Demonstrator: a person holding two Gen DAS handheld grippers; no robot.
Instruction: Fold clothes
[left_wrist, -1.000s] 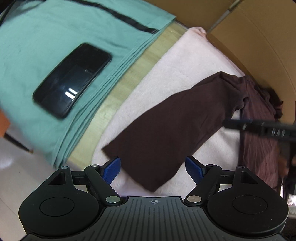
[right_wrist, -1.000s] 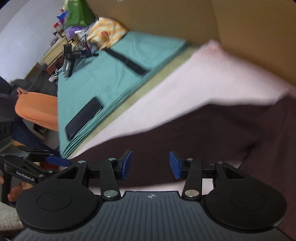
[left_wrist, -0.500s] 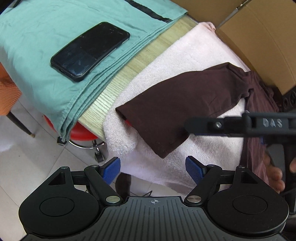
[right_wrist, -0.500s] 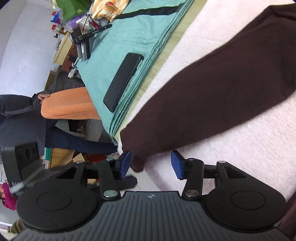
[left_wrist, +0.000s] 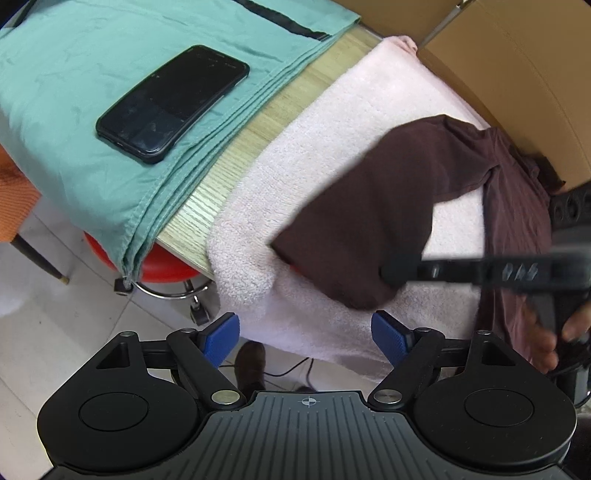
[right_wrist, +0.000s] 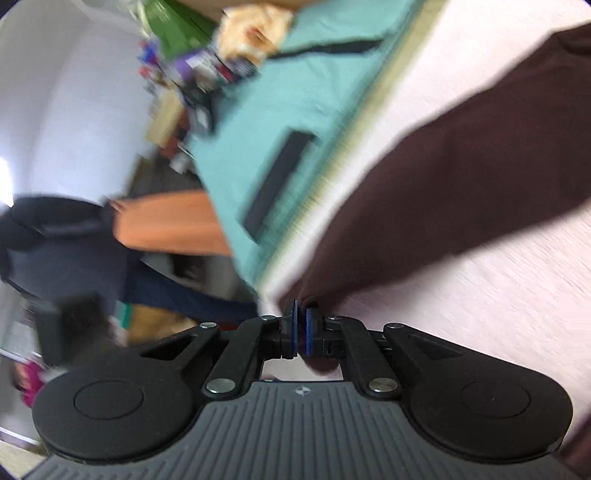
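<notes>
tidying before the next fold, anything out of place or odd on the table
A black smartphone lies on the folded teal cloth, odd among laundry. The pink towel droops over the table edge, and so does the teal cloth's corner.

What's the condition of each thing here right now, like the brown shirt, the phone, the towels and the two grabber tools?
Brown shirt: unfolded, sleeve end pinched.
Right gripper: jaws just closed, shut on the sleeve end.
Left gripper: jaws wide open, empty.
Phone: flat, screen dark.
Green cloth: folded, under the phone.
Pink towel: spread flat under the shirt.
</notes>
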